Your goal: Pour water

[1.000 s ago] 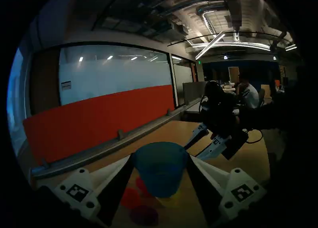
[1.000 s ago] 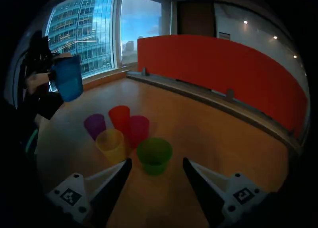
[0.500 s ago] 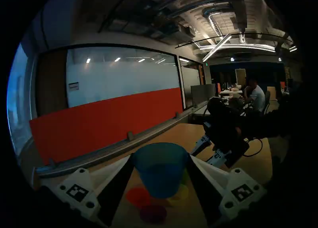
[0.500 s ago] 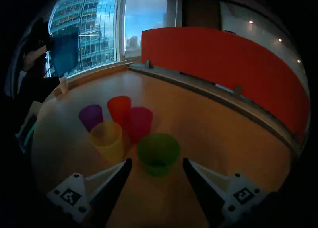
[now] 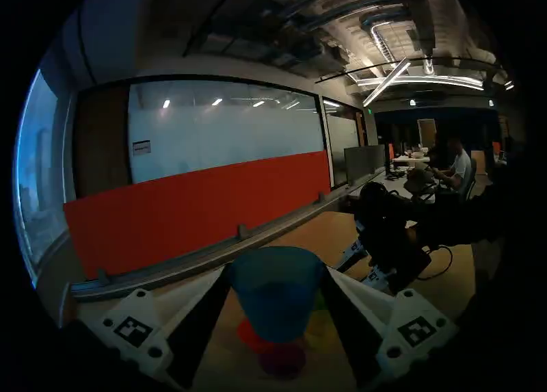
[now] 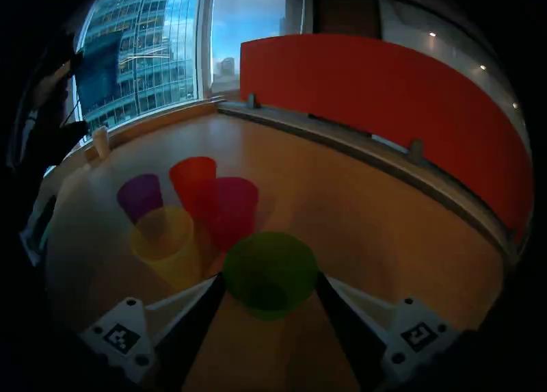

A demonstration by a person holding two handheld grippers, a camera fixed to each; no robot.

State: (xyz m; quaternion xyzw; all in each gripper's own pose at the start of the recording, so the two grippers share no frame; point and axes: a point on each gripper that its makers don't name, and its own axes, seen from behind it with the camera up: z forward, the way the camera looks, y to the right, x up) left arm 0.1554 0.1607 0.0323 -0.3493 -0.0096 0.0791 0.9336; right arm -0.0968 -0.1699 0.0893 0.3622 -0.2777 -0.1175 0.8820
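Squarely between the fingers of the left gripper (image 5: 275, 274) sits the blue cup (image 5: 275, 303), clamped upright and held clear of the table (image 5: 321, 233). On the right gripper (image 6: 269, 281) the jaws stand wide, and the green cup (image 6: 270, 272) fills the gap between them, its sides right at the fingertips; whether they press on it I cannot tell. Just ahead of those jaws and to their left stand the yellow cup (image 6: 161, 245), magenta cup (image 6: 232, 211), red cup (image 6: 193, 183) and purple cup (image 6: 140, 197).
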